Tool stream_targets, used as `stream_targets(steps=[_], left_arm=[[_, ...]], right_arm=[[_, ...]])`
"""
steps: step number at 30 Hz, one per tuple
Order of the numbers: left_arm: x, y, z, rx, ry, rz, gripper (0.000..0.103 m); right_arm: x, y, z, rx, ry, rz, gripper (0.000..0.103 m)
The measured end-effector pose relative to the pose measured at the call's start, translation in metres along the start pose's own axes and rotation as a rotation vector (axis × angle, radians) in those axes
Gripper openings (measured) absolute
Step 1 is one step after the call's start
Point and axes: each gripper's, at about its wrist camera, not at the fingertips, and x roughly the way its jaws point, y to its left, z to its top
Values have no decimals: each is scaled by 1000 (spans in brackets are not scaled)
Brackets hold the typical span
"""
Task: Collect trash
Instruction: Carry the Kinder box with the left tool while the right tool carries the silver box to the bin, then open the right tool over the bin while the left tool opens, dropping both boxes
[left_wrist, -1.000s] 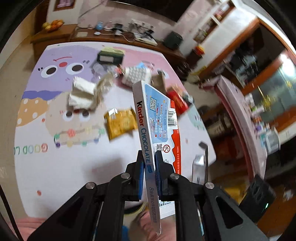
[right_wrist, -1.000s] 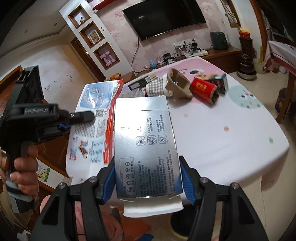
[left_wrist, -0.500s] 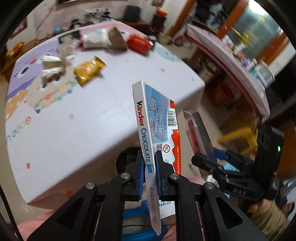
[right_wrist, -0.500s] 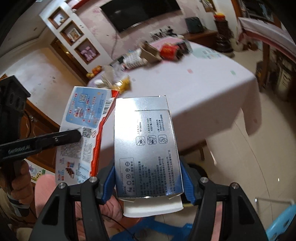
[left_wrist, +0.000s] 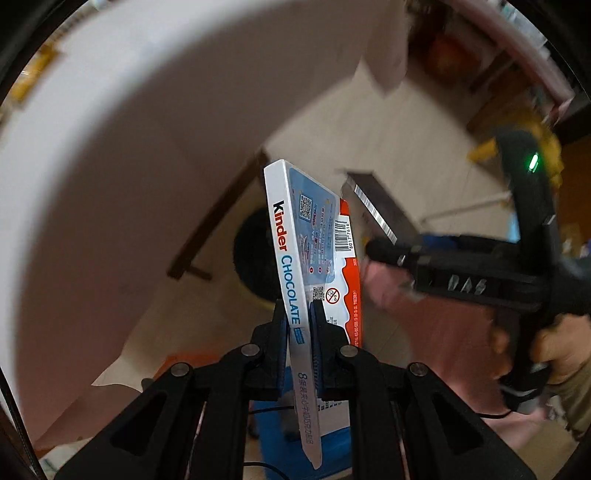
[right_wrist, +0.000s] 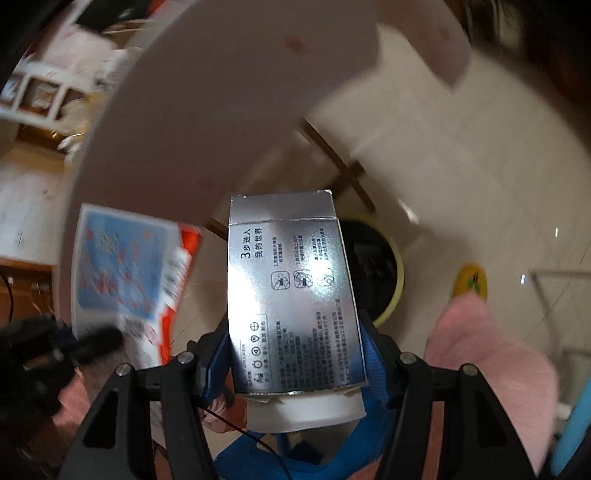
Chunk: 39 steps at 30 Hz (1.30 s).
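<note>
My left gripper (left_wrist: 297, 325) is shut on a flat white, blue and red Kinder Chocolate box (left_wrist: 310, 240), held upright on edge below the table's edge. My right gripper (right_wrist: 295, 354) is shut on a silver box (right_wrist: 290, 295) with black print. The Kinder box also shows blurred at the left of the right wrist view (right_wrist: 125, 280), and the silver box at the right of the left wrist view (left_wrist: 380, 214). A round dark trash bin with a pale yellow rim (right_wrist: 384, 280) stands on the floor behind the silver box; it also shows behind the Kinder box (left_wrist: 255, 258).
The white tablecloth (left_wrist: 129, 147) hangs down over the upper left of both views. A wooden table leg (left_wrist: 218, 218) stands beside the bin. Beige floor tiles (right_wrist: 480, 184) lie to the right. Pink clothing (right_wrist: 491, 362) and something blue (left_wrist: 280, 443) are close below.
Both grippers have swung down from the tabletop to below its edge, still holding their boxes. The tabletop trash has left view and the bin on the floor has come into view.
</note>
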Motion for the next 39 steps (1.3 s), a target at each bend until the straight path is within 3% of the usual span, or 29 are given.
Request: stream_targets(steps=[7,14,19,21,23,25,31,39], left_arm=[[106,4,20,31,174,116,10],[157,11,38,20,206,149,10],[169,17,59,29,204,176,12],[173,16,61,43,202,195,20],[173,16,61,59,197,218,37],[175,17,63,76,188,240,43],[175,22,61,79,183,260,44],[154,19,45,77,123,282,44]], right_arm=[[86,-47,10,176,137,-3,62],[139,-71,4,241,192,31,62],[154,-78,10,251,198,51,65],[155,-80,11,267,185,57,65],[153,-82,12,278,170,60,69],[153,-82,15,288,159,57,74],[156,-80,15,272,171,44,74],[156,-60,15,150,142,-7,74]])
